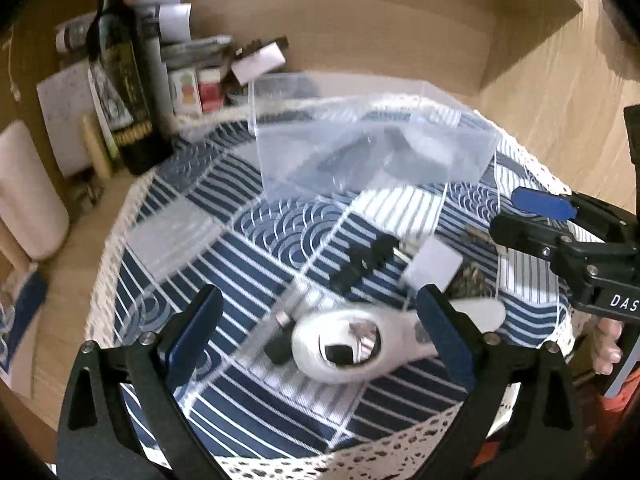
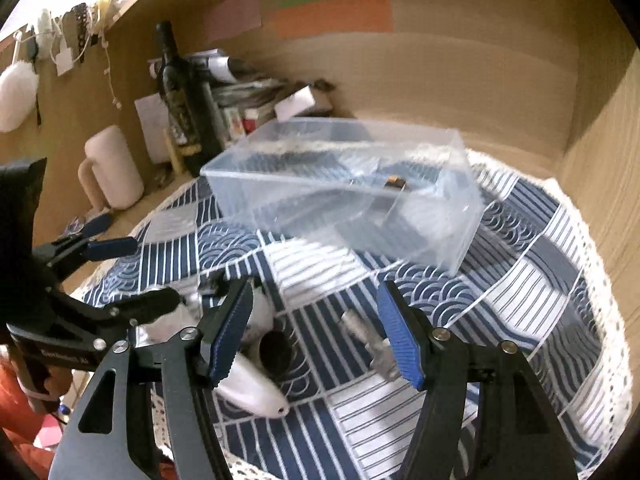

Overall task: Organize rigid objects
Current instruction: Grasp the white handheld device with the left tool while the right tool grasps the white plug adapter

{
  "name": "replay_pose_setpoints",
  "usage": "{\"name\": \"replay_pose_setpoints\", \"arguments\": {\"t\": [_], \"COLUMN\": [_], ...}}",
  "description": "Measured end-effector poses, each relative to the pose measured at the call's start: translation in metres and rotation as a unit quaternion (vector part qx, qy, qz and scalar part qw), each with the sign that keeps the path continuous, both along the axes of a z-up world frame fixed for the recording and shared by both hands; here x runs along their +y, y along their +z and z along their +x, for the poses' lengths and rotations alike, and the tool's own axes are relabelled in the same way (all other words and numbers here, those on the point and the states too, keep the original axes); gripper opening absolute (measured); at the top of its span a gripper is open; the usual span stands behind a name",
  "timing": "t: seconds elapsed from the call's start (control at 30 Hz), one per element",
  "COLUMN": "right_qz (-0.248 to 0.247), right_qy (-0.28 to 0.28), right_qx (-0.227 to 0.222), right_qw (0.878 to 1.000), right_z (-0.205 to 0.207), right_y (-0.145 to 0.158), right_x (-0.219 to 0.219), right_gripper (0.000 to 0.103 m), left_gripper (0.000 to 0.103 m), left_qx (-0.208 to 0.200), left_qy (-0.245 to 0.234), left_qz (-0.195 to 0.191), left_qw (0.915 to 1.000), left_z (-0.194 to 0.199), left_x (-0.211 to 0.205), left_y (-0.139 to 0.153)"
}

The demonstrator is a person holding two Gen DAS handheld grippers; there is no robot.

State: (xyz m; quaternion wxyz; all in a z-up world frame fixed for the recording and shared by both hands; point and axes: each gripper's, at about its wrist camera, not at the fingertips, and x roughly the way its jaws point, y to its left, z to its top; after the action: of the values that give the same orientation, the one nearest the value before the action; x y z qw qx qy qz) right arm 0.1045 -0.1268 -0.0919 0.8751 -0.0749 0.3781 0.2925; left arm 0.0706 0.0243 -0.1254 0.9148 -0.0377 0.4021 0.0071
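Blue-and-white patterned cloth (image 1: 280,400) covers the round table (image 1: 72,300), and the task's things lie scattered on it. A clear plastic box (image 1: 372,136) stands toward the far edge of the table, with something small and dark inside that is too blurred to name. Near the front edge lies a white flashlight-like object (image 1: 340,348) with a shiny reflector, between the fingers of the left gripper (image 1: 316,320), which are spread wide and hold nothing. Just beyond it sit a row of small black pieces (image 1: 362,260) and a white square block (image 1: 432,268). A flat translucent lid (image 1: 176,236) rests toward the left edge. The right gripper (image 2: 316,328) has its fingers wide apart too, empty, above a small silver connector (image 2: 368,344) on the cloth. A dark bottle (image 1: 124,76) stands off the cloth at the far left.
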Motion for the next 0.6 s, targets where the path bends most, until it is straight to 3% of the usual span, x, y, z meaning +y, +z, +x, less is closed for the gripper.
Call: {"name": "replay_pose_setpoints", "arguments": {"t": [0.27, 0.43, 0.6], "right_qz": [0.0, -0.018, -0.026], "right_qy": [0.026, 0.046, 0.068], "right_qx": [0.007, 0.014, 0.033], "right_qw": [1.0, 0.999, 0.997], "right_z": [-0.007, -0.007, 0.001], "right_y": [-0.006, -0.016, -0.024], "right_x": [0.014, 0.029, 0.042], "right_gripper": [0.061, 0.061, 0.061], "left_gripper": [0.098, 0.084, 0.069], "left_qx": [0.005, -0.003, -0.021], "left_qy": [-0.011, -0.029, -0.033], "left_qz": [-0.02, -0.057, -0.061], "left_qw": [0.9997, 0.998, 0.9973], "left_z": [-0.002, -0.004, -0.009], "left_x": [-0.005, -0.004, -0.004], "left_y": [-0.018, -0.021, -0.019]}}
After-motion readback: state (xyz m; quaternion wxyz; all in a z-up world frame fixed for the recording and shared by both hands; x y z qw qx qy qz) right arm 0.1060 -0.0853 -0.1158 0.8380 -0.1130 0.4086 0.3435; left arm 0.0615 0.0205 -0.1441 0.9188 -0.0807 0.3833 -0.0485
